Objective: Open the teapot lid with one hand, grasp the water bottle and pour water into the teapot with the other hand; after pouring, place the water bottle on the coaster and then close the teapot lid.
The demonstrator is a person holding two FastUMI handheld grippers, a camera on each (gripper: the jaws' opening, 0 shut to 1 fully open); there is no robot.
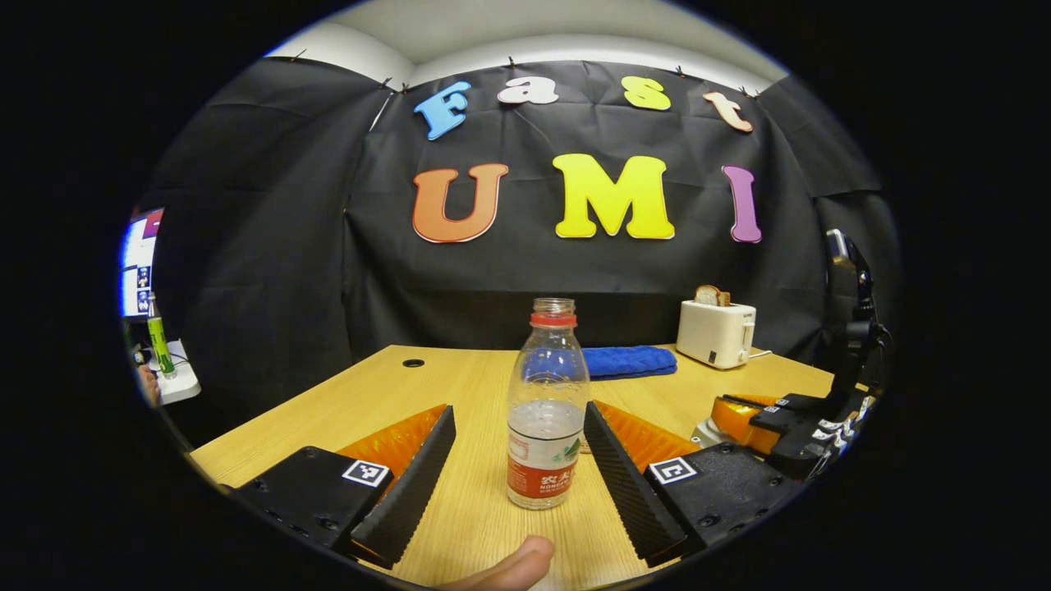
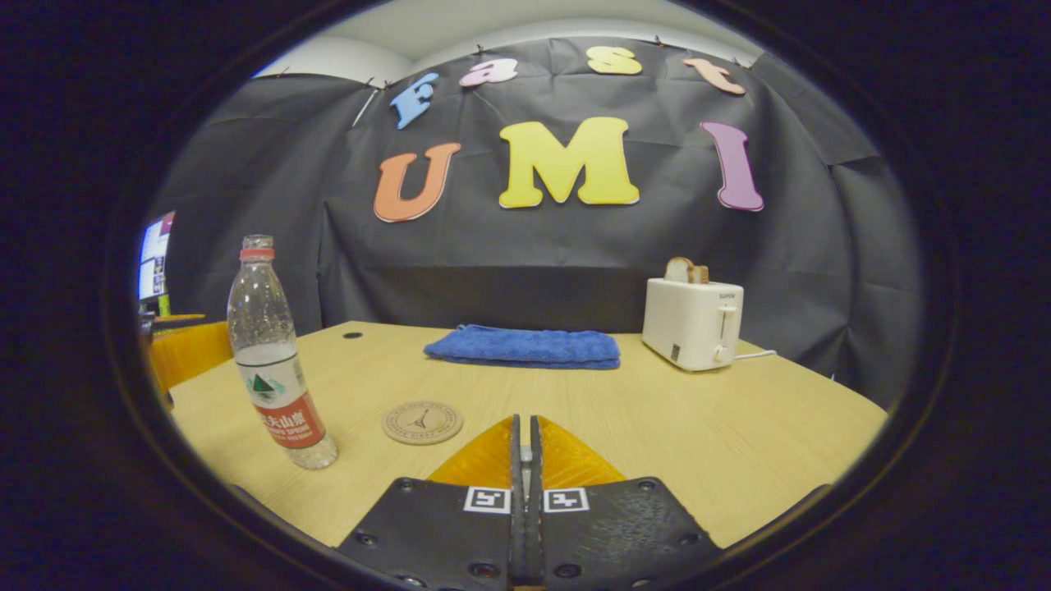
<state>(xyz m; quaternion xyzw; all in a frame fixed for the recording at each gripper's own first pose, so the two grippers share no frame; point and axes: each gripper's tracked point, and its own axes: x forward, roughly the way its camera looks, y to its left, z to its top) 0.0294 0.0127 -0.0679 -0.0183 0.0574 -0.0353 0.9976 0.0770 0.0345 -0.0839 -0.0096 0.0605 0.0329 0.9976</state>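
Bottle (image 1: 547,410) stands free between spread left gripper (image 1: 519,460) fingers.

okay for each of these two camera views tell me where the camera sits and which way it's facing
Left gripper view: rides the left gripper, low over the table, facing the water bottle between its open fingers; a fingertip shows below.
Right gripper view: rides the right gripper, fingers together, facing the coaster and booth wall.
Shared: bottle, blue towel, toaster.

clear water bottle (image 1: 548,406) with red label, blue towel (image 2: 524,346), cream toaster (image 2: 692,322), pale wood table (image 2: 739,435)
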